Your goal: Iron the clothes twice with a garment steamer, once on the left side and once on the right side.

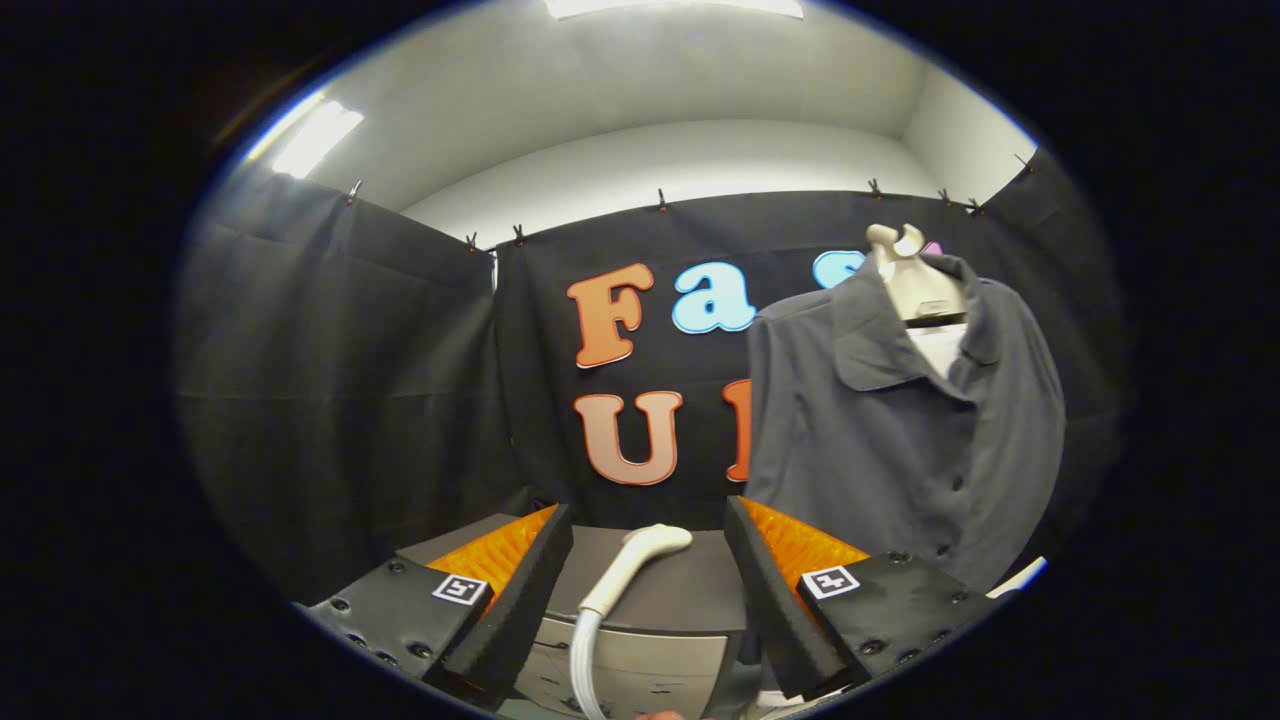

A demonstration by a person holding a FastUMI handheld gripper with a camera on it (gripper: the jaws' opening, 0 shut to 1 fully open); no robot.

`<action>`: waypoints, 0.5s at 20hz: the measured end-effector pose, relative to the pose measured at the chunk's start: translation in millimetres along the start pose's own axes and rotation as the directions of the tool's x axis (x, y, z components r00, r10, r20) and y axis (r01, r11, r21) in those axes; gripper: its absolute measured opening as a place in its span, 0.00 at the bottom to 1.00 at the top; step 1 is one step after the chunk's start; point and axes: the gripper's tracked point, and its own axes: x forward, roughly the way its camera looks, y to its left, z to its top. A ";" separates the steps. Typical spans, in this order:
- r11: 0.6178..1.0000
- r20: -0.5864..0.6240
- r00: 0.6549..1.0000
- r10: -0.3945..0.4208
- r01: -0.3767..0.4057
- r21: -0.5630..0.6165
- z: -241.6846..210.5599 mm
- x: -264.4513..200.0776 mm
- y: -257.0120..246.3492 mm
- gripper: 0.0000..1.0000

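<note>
Your tool (648, 560) has its fingers spread wide apart, clamped on nothing. Between them lies the steamer head (640, 560), cream-white and curved, resting on the grey worktop (690, 585); its ribbed hose (583, 660) trails down toward 6 o'clock. The head touches neither finger. At about 2 o'clock from the fingers hangs the grey shirt (890, 440), collared and buttoned, on a pale hanger form (915, 280), with a white layer at the neck. Drawer fronts (640, 675) show under the worktop.

The gripper (648, 560) points level and forward, its two fingers (520, 590) spread wide apart, neither one pressing on anything.
</note>
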 end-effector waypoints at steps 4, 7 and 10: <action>1.000 -0.117 0.993 0.010 -0.010 0.001 -32.2 99.5 27.3 0.98; 0.998 -0.295 0.955 0.007 0.009 0.054 -94.8 160.2 40.5 0.98; 0.996 -0.419 0.907 -0.034 0.065 0.060 -145.2 198.4 36.0 0.99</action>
